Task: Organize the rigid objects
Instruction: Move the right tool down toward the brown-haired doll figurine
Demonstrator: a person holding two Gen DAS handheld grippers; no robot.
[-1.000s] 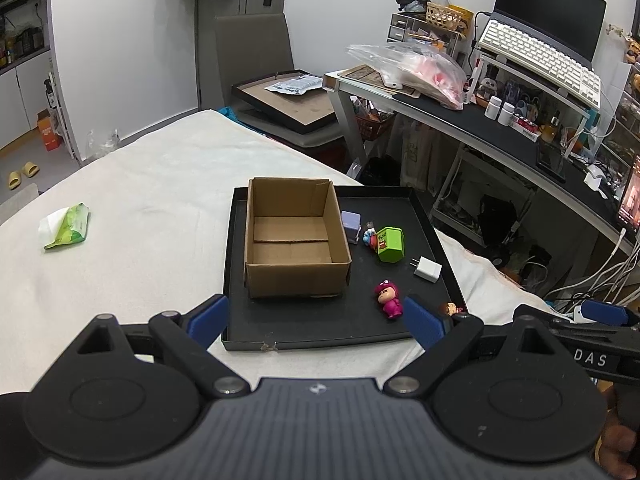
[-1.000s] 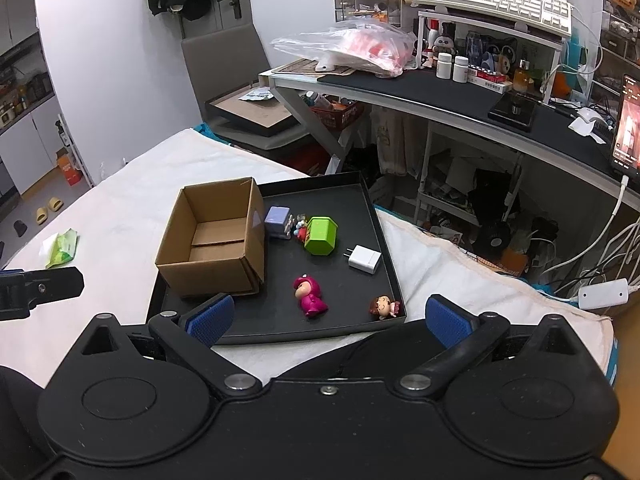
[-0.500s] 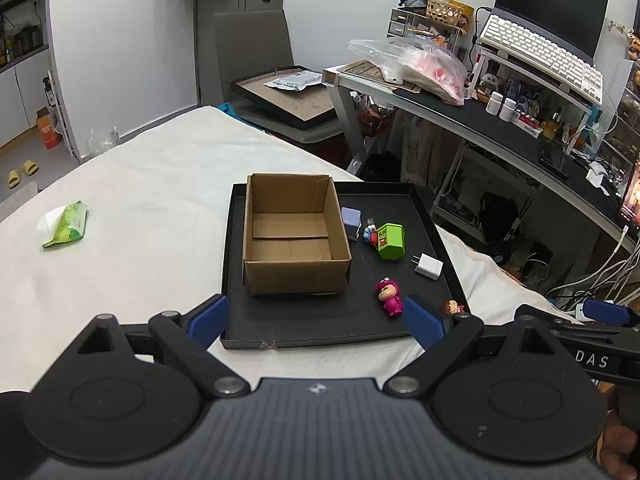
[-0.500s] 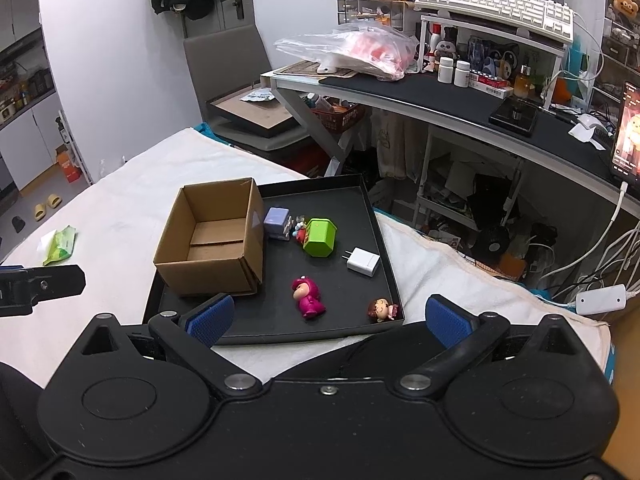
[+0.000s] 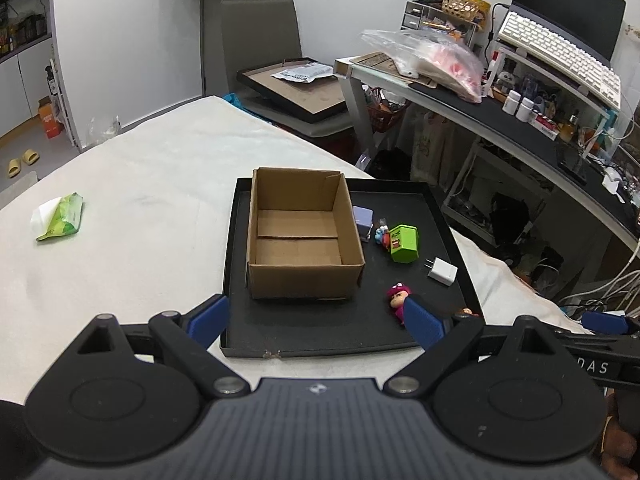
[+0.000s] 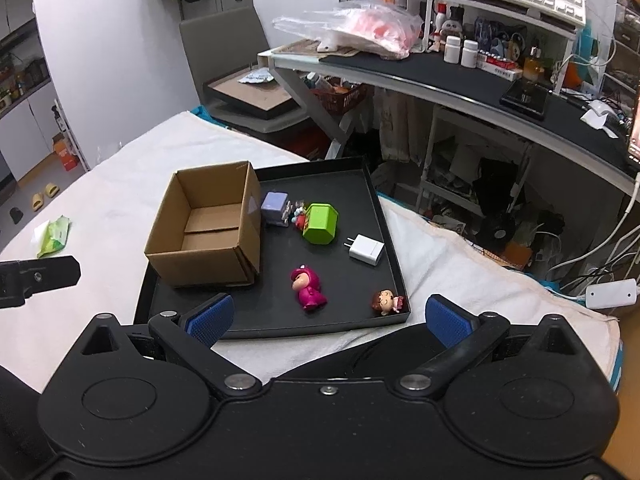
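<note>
Loose items: pink figurine [image 6: 307, 289], small doll [image 6: 385, 303], white charger [image 6: 367, 249], green house toy [image 6: 320, 224] and lilac cube [image 6: 274, 207] lie scattered on the tray's right half, well apart from both grippers.
Cardboard box [image 6: 208, 224]: open-topped and empty on the tray's left half; presumably the items' destination.
Black tray [image 6: 386, 216]: rests on the white bed cover [image 5: 140, 184], corralling everything.
Right gripper [image 6: 326, 318]: jaws spread wide, holding nothing, hovering nearest the figurine.
Left gripper [image 5: 316, 322]: likewise wide apart and empty, facing the box.
</note>
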